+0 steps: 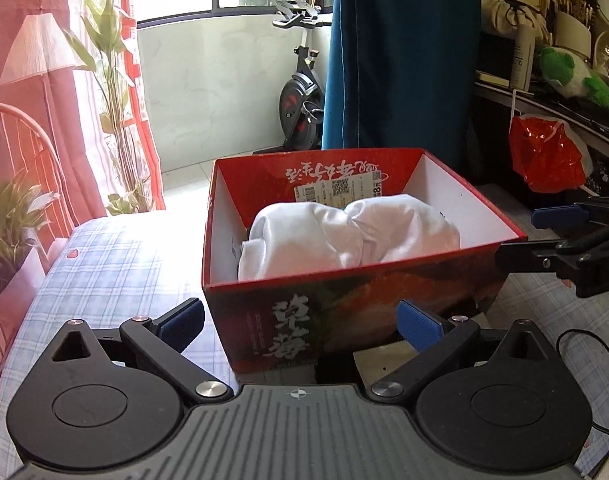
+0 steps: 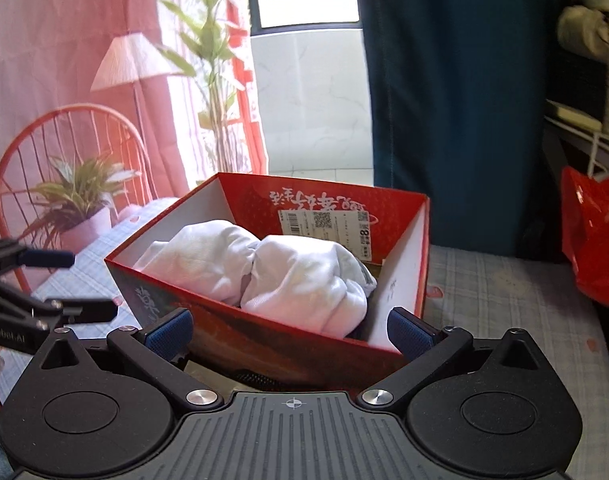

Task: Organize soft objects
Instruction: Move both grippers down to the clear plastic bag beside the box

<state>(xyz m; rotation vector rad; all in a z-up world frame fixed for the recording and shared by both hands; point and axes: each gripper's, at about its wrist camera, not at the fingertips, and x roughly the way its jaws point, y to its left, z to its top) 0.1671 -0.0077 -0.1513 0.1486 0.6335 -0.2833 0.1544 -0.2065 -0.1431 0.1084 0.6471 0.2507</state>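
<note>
A red cardboard box [image 1: 264, 320] with white inner walls stands on a blue checked cloth surface; it also shows in the right wrist view [image 2: 264, 340]. A bundled white garment [image 1: 344, 236] lies inside it, seen too in the right wrist view [image 2: 288, 272]. My left gripper [image 1: 300, 326] is open and empty, its blue pads [image 1: 184, 322] on either side of the box's near wall. My right gripper [image 2: 290, 332] is open and empty at the box's near right corner. Each gripper appears in the other's view, the right one [image 1: 544, 236] and the left one [image 2: 84, 284].
A red plastic bag [image 1: 544, 156] hangs at the right by a cluttered shelf [image 1: 564, 80]. A dark blue curtain [image 1: 396, 56] and an exercise bike [image 1: 300, 96] stand behind. A pink printed curtain [image 2: 64, 80] hangs at the left.
</note>
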